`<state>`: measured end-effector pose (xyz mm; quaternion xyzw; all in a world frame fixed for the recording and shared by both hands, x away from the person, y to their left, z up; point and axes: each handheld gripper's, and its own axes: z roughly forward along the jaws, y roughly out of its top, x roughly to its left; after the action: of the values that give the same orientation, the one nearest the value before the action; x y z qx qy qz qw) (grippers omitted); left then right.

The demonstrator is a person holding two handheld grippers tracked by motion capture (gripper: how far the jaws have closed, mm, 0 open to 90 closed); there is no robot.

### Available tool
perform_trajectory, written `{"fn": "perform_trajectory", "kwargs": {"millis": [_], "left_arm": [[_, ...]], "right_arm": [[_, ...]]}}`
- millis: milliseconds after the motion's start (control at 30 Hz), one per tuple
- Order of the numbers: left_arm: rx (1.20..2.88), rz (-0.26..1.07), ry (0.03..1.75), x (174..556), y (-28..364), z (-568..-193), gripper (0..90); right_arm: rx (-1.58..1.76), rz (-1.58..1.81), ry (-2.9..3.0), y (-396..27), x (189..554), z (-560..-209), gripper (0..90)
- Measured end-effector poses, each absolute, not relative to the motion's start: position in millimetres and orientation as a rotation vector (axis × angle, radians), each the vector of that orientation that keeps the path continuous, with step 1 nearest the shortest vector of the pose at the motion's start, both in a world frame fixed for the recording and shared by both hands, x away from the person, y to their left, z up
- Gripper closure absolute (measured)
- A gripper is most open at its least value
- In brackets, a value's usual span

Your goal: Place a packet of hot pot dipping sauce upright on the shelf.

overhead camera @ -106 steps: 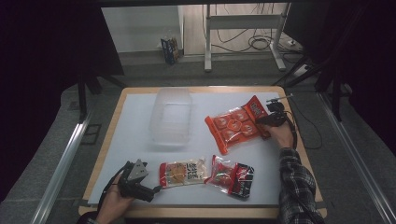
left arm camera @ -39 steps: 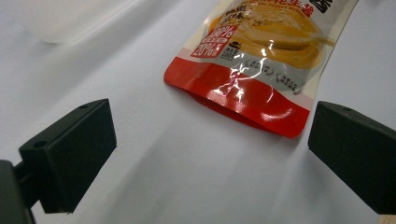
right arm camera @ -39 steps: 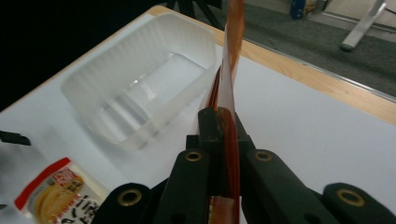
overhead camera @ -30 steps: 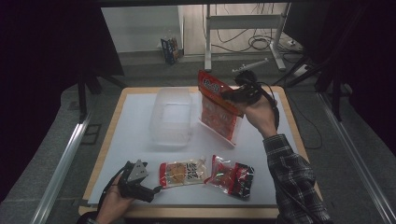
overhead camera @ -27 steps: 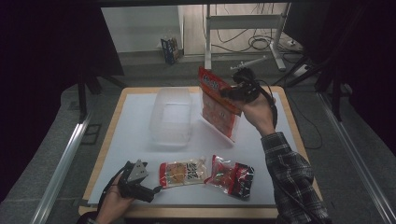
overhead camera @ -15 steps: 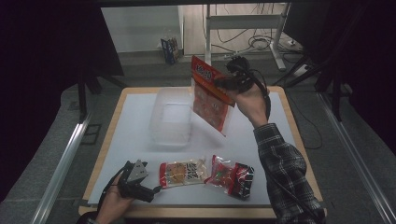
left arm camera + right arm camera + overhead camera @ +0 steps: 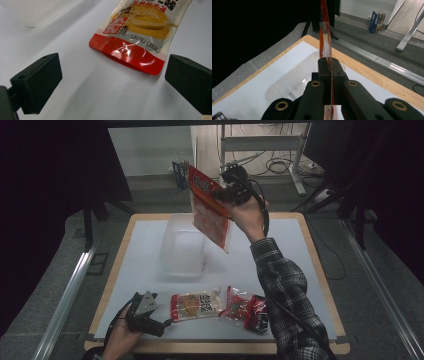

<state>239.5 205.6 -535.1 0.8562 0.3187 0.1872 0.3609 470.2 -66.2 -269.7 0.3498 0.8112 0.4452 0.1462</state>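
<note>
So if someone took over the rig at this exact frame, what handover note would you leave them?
Right gripper: shut on the red snack bag, held in the air above the clear plastic bin, bag hanging edge-down.
Left gripper: open, resting at the near left of the table, holding nothing, jaws facing the sauce pouch.
The sauce pouch and the red-and-black packet lie flat near the front edge.
Done: nothing is in the bin yet.
Left: probably lower the bag into the bin, then the other two packets.
</note>
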Motion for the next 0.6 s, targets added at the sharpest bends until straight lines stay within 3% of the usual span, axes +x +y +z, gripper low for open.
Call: {"fn": "perform_trajectory", "kwargs": {"millis": [600], "left_arm": [[2.207,0.488,0.814,239,205,-535,1.0]], "right_arm": [[1.063,1.328,2.277,-5,493,-279,88.9]]}}
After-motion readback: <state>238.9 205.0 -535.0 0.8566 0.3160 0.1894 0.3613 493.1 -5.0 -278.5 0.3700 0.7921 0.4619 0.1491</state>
